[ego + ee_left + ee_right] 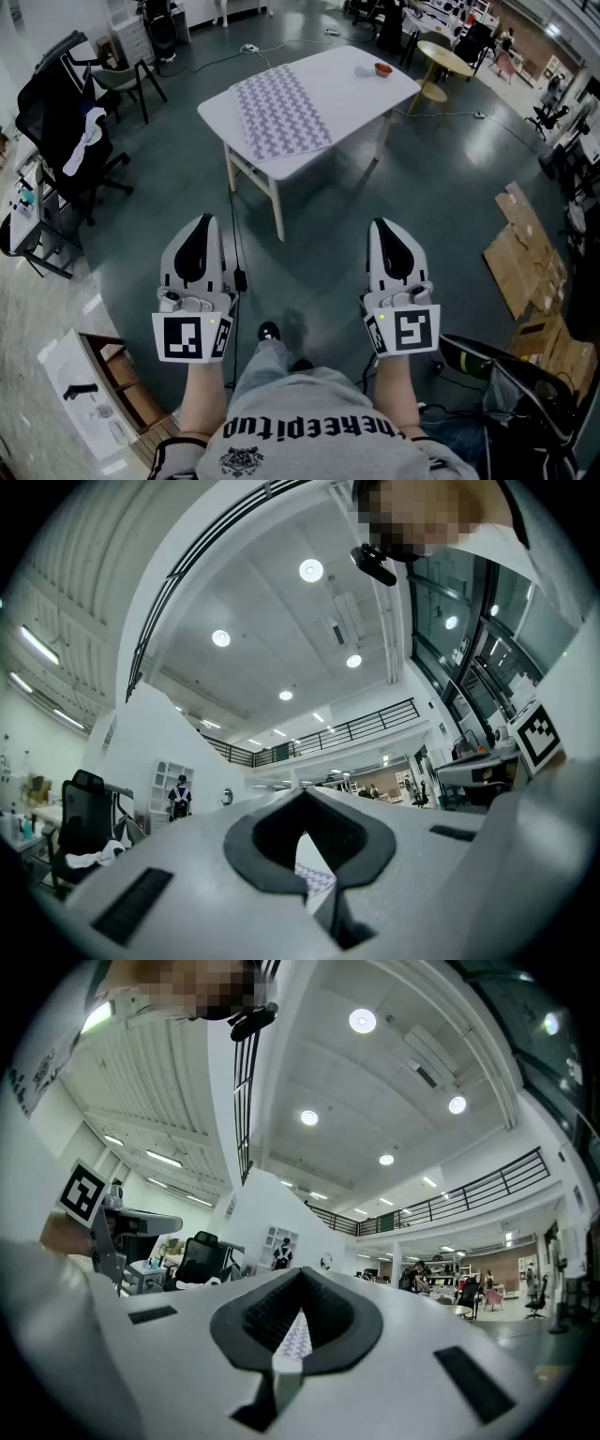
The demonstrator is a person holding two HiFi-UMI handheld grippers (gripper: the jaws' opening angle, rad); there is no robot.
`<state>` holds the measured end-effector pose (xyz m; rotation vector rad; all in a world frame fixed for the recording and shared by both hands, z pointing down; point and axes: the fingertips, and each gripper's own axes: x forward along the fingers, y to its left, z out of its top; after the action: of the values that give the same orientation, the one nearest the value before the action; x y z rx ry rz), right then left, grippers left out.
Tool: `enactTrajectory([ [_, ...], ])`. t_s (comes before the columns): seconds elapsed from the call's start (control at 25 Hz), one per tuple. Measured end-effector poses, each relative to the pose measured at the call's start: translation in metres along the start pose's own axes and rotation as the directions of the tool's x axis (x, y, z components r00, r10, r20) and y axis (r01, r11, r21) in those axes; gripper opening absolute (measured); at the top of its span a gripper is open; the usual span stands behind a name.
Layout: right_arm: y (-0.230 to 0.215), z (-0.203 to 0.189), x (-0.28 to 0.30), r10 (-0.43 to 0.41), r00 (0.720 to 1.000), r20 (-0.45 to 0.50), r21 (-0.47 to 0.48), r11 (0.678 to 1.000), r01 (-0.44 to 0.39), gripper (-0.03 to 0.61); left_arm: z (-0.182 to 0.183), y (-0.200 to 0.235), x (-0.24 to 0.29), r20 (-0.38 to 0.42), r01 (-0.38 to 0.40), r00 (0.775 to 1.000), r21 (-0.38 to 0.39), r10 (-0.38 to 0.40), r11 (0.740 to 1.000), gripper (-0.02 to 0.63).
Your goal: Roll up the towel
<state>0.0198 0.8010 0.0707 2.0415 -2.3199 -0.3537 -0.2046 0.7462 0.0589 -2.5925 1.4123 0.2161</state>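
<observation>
A large workshop or lab hall is seemingly shown: a desk (361, 89), office chairs (58, 117), flattened cardboard (530, 248) and a railed mezzanine (349, 731) are seen.

Upper centre: white table (352, 94), patterned towel (279, 112) lying flat across its left part, small red bowl (382, 68) near the upper right corner. Lower half: left tongs (200, 225) and right tongs (384, 228) side by side, both closed, well apart from the table.

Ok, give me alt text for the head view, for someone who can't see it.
A grey-and-white patterned cloth towel lies flat and unrolled on a white rectangular table. The person stands back from it, holding the left tongs and right tongs shut and empty above the dark floor.
</observation>
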Motion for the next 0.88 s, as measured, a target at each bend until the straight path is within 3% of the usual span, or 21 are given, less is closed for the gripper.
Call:
enactTrajectory([
  [0.48, 0.01, -0.004, 0.03, -0.007, 1.0, 0.005, -0.006, 1.0, 0.007, 0.002, -0.011, 0.024, 0.016, 0.003, 0.009, 1.0, 0.006, -0.009, 1.0, 0.005],
  [0.72, 0.006, -0.005, 0.07, -0.05, 0.998, 0.04, -0.024, 0.998, 0.051, 0.002, -0.022, 0.049, 0.049, 0.005, 0.026, 1.0, 0.016, -0.026, 1.0, 0.005],
  [0.88, 0.015, -0.005, 0.1, -0.011, 0.999, 0.046, -0.072, 0.997, 0.015, 0.002, -0.028, 0.069, 0.074, 0.011, 0.032, 0.999, 0.027, -0.032, 0.999, 0.004],
])
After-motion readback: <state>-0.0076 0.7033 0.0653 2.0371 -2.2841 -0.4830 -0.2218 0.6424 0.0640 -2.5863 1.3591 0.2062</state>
